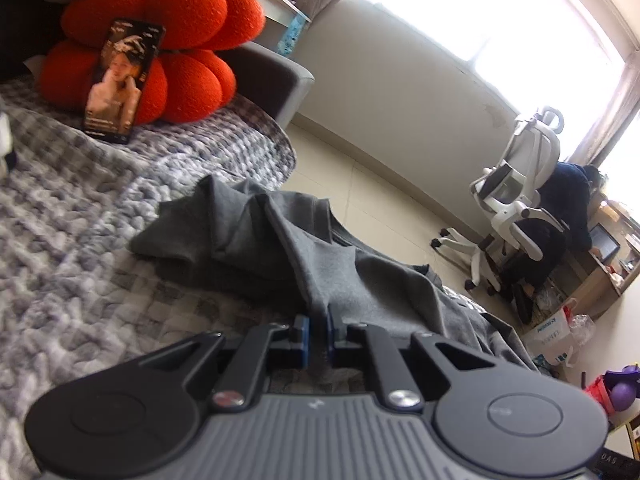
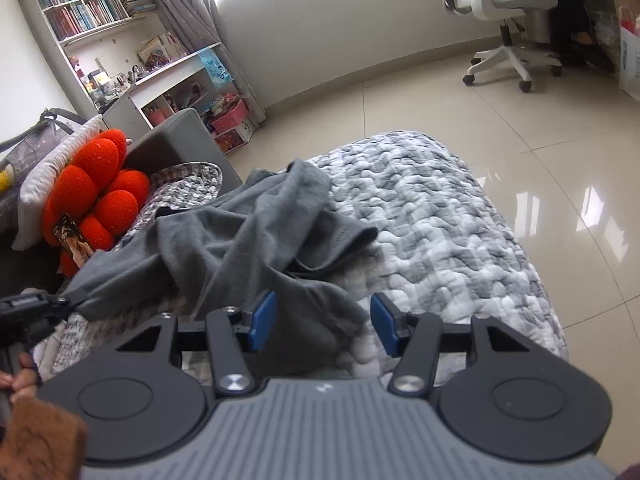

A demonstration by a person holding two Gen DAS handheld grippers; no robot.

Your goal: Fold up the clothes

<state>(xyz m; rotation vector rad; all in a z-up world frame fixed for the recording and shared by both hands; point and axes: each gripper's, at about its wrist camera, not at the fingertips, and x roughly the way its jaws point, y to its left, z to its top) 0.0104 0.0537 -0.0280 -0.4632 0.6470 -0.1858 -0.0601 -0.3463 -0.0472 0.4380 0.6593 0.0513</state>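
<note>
our left gripper (image 1: 318, 336) has its blue pads closed on a pinched ridge of the grey shirt (image 1: 320, 264), which rises from between the jaws and runs straight ahead, then spreads leftward in a crumpled heap on the quilt (image 1: 80, 240). our right gripper (image 2: 323, 326) stands with its jaws apart, nothing pressed between the pads; a loose flap of the same shirt (image 2: 248, 248) lies under and between them, nearer the left-hand pad. from the right jaws the bulk of the cloth lies ahead and to the left, its long run slanting leftward to the pinched corner held by the left gripper (image 2: 60, 304). we judge the right hand is nearer the free edge and should take it next. to the right of its jaws the quilt (image 2: 440, 220) lies bare up to its rounded rim, good room for spreading. beyond, the orange cushion (image 2: 96, 200) crowds the far left, and then the floor (image 2: 440, 100).
</note>
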